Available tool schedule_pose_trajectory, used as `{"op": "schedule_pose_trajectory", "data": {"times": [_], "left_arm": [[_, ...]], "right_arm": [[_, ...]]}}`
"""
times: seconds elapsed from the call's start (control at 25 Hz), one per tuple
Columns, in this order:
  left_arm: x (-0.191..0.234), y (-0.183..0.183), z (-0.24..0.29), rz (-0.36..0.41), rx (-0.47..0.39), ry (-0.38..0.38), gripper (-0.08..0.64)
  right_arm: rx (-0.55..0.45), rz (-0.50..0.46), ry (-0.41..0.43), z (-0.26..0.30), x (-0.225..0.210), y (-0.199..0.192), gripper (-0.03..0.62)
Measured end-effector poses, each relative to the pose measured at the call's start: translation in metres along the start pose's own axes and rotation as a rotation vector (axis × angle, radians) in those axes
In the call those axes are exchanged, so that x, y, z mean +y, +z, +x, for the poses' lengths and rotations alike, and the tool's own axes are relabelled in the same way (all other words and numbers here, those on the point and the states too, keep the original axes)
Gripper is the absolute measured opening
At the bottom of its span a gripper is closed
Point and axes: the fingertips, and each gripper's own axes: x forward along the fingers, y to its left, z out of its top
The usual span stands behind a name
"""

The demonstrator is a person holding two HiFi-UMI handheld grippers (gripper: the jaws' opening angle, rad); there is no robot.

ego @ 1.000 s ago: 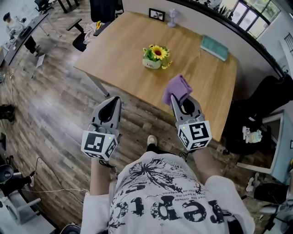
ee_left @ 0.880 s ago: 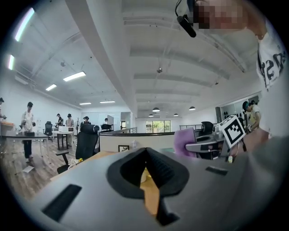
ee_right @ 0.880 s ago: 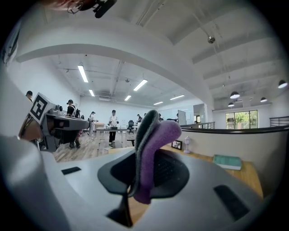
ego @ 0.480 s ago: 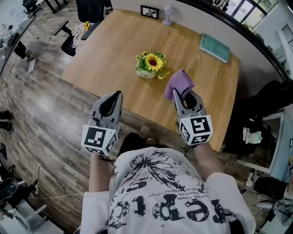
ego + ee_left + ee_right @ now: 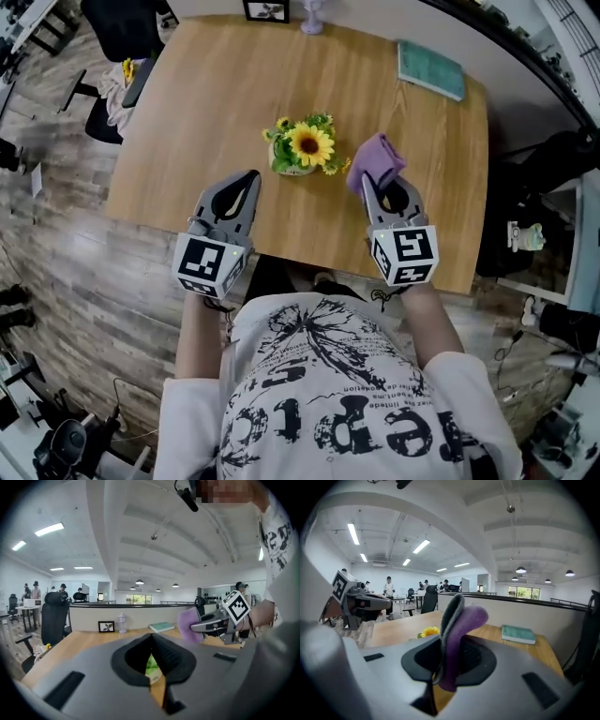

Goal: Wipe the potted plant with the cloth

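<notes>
Two changes since one second ago, listed near to far.

Left gripper (image 5: 250,176): closed and empty. Now reaches over the near part of the counter (image 5: 187,112); previously hung above the floor (image 5: 84,244), short of the near edge. Points just left of the potted plant (image 5: 302,150), near it but not touching. Looks along shut jaws at green leaves and the pale pot directly ahead.

Right gripper (image 5: 372,184): clamped on the cloth (image 5: 378,159), with a purple fold standing up out of the jaws. Likewise carried forward from short of the counter edge to above the counter. Holds the cloth just right of the sunflower blooms, close beside them and apparently apart from them.

Potted plant: upright on the counter, centred between and slightly ahead of both grippers. Larger and lower in the head view than before, consistent with an approach, not with any shift of the pot.

Farther back, unchanged in place on the counter: teal book (image 5: 429,68) toward the right rear, picture frame (image 5: 265,10) and small pale ornament (image 5: 312,16) along the far edge.

Meaning for the task: judge the approach almost finished and the wiping not yet begun. Next, bring the cloth onto leaves or petals with light pressure; use the empty left gripper to steady the pot if needed. Guard against tipping a light pot with a sideways push.
</notes>
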Motion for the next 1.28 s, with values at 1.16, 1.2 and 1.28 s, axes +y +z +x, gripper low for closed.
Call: {"op": "schedule_pose_trajectory", "data": {"times": [1.16,1.2,1.28], "left_arm": [[0.037,-0.14,0.13,-0.054,0.213,-0.48,0.003],[0.037,-0.141,0.13,-0.04,0.214,-0.484,0.003],[0.037,-0.143,0.131,-0.017,0.216,-0.49,0.003]], "right_arm": [[0.404,0.081,-0.072,0.157,0.006,-0.136,0.071],[0.408,0.083,-0.064,0.16,0.009,-0.137,0.071],[0.413,0.088,-0.051,0.163,0.014,-0.14,0.071]]}}
